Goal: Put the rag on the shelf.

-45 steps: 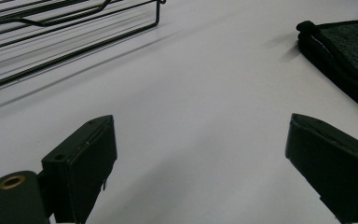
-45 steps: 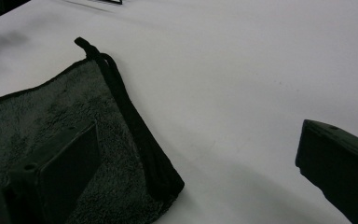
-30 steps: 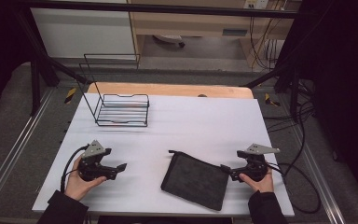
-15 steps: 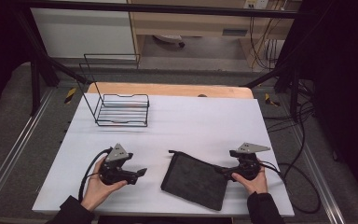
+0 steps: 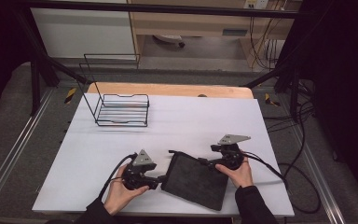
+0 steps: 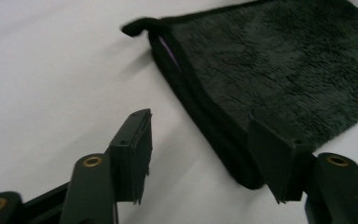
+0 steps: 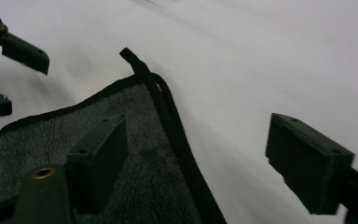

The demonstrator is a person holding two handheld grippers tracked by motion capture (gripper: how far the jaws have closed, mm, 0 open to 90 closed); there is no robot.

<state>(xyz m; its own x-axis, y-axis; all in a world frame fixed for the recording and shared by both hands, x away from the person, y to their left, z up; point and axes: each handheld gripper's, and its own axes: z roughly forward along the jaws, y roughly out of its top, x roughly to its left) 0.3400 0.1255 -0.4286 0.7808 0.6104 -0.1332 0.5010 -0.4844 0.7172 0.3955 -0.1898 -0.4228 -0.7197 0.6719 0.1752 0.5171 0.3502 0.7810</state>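
one dark towel point(image 5: 195, 181), one wire rack point(image 5: 121, 110), two grippers point(image 5: 160, 178)

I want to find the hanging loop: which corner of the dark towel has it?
The far corner of the towel, between the two grippers: a small black loop sticks out there. The other corners look plain.

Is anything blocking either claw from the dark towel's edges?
Nothing visible does. The left claw and right claw each straddle an edge of the dark towel with jaws open, just closing, and bare white table around.
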